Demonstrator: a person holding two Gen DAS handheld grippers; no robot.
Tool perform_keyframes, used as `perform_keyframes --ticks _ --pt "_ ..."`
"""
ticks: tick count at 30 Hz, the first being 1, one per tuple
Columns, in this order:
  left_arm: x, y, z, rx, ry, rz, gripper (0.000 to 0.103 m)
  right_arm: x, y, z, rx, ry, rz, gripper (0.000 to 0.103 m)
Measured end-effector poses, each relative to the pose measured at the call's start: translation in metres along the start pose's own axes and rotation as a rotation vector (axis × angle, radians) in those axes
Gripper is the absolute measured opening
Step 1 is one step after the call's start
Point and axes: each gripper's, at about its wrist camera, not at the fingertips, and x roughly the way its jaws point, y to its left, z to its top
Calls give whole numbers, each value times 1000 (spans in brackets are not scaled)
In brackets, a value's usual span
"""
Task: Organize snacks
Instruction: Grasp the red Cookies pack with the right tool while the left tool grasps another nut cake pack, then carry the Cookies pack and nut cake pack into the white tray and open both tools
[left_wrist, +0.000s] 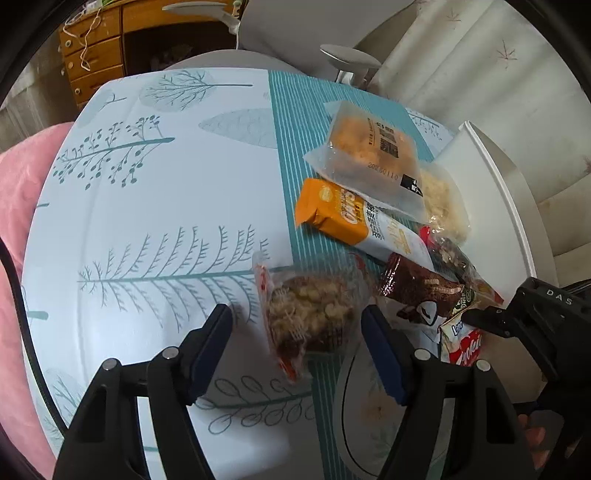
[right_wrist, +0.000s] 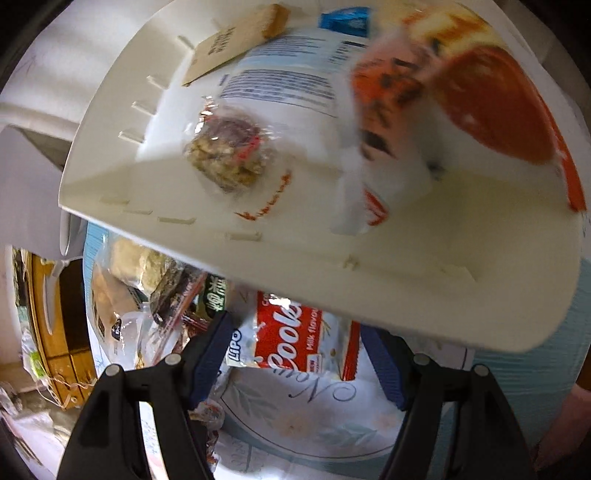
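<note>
The left hand-held gripper (left_wrist: 295, 325) hangs open over a clear-wrapped nut snack (left_wrist: 310, 317) on the bench (left_wrist: 147, 192), the packet's long axis running near to far between the unpressed pads. The right hand-held gripper (right_wrist: 295, 332) is open around a red cookie packet (right_wrist: 291, 332), lying crosswise, just near the white bin (right_wrist: 369, 266).

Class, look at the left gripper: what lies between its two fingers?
In the left wrist view, a clear packet of nutty snack lies on the table between the open left gripper's fingers, not yet pinched.
</note>
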Motion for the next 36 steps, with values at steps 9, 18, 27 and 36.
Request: perform_keyframes --ticks 9,18,27,36 --pt "5 -8 3 0 -36 -8 56 8 19 1 -50 0 -25 72" --pt "-1 -2 0 -4 -47 -21 49 11 28 4 -92 17 -2 57" --pt "-16 18 -4 -36 -47 -11 48 10 25 1 -121 29 30 50" --pt "-49 27 -10 -31 -101 -33 48 8 19 -17 -165 73 31 50"
